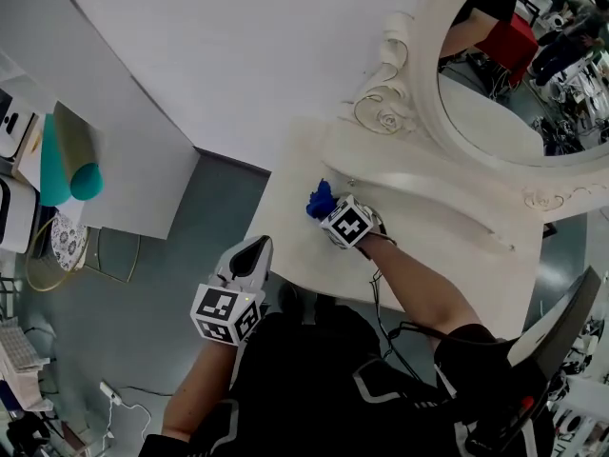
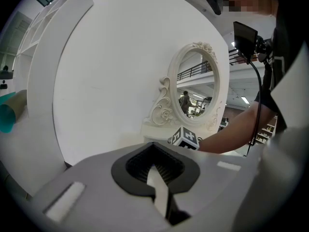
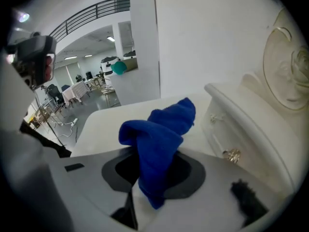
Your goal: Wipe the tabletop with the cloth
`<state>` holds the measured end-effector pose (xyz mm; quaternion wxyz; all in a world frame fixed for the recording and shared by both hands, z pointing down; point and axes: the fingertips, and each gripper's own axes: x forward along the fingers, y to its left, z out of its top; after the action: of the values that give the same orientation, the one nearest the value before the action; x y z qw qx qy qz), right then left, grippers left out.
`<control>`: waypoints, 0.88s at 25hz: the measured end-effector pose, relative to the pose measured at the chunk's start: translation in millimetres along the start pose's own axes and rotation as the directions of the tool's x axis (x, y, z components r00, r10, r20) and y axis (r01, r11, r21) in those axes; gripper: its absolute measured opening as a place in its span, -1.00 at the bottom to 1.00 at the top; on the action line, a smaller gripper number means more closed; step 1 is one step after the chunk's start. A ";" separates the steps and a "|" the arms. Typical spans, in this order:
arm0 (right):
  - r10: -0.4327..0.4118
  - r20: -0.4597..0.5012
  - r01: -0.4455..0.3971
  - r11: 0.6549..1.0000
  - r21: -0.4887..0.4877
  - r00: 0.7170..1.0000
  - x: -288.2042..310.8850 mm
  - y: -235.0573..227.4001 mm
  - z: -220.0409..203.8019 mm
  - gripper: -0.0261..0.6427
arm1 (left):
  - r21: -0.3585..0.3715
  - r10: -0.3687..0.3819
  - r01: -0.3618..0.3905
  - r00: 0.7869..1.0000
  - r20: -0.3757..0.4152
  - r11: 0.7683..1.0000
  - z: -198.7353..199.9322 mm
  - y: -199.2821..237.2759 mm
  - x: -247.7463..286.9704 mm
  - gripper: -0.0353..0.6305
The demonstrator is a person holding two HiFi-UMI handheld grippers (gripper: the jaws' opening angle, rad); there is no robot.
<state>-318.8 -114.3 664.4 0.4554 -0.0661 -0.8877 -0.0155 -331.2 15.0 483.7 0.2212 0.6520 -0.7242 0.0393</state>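
Observation:
A blue cloth [image 1: 320, 199] hangs bunched on the white tabletop [image 1: 290, 250] of a dressing table, near its left part. My right gripper [image 1: 328, 209] is shut on the cloth, with its marker cube just behind. In the right gripper view the cloth [image 3: 161, 134] rises out of the closed jaws of the right gripper [image 3: 148, 190] and folds forward over the tabletop [image 3: 106, 124]. My left gripper [image 1: 257, 248] hovers off the table's front edge, above the floor. Its jaws are shut with nothing in them in the left gripper view [image 2: 157, 173].
An oval mirror [image 1: 495, 84] in a carved white frame stands at the table's back right, above a small drawer with metal knobs [image 3: 233, 154]. White wall panels lie to the left. Teal and beige rolls [image 1: 67, 160] lean at far left. A power strip [image 1: 109, 393] lies on the floor.

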 end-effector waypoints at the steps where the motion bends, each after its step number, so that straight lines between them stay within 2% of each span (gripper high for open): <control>1: 0.017 -0.012 -0.017 1.000 -0.013 1.000 -2.6 12.3 -5.6 -0.56 | -0.001 -0.012 0.012 1.000 -0.001 1.000 -1.1 -0.5 -0.3 -0.87; 11: 0.159 -0.054 -0.164 0.982 -0.090 0.986 -36.2 157.2 -57.0 -0.56 | -0.001 -0.123 0.123 0.992 0.009 0.992 -2.9 -11.2 1.0 -0.87; 13: 0.212 -0.056 -0.215 0.975 -0.062 0.976 -41.3 177.8 -64.6 -0.56 | -0.004 -0.139 0.139 0.990 0.007 0.990 -5.1 -15.4 1.6 -0.87; 15: 0.233 -0.035 -0.233 0.972 0.011 0.972 -45.6 178.2 -66.9 -0.56 | -0.006 -0.149 0.149 0.989 0.003 0.989 -6.9 -19.0 0.9 -0.87; 16: 0.212 -0.013 -0.211 0.976 0.050 0.977 -47.0 166.6 -64.8 -0.56 | -0.005 -0.152 0.152 0.988 0.001 0.988 -7.0 -20.1 0.4 -0.87; 18: 0.109 0.028 -0.111 0.989 0.101 0.994 -48.8 123.3 -55.6 -0.56 | 0.000 -0.154 0.154 0.988 -0.004 0.988 -6.1 -20.9 -0.6 -0.87; 20: -0.026 0.032 0.022 0.994 0.111 0.999 -48.9 68.1 -47.5 -0.56 | 0.004 -0.153 0.153 0.988 -0.010 0.988 -6.1 -21.3 -2.4 -0.87; 22: -0.133 0.002 0.132 0.987 0.086 0.991 -47.3 17.3 -44.4 -0.56 | 0.008 -0.152 0.152 0.988 -0.017 0.988 -7.8 -22.1 -4.0 -0.87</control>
<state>-253.4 -105.9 651.4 0.4523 0.0128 -0.8918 -0.0073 -307.7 18.2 484.1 0.2266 0.7060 -0.6703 0.0309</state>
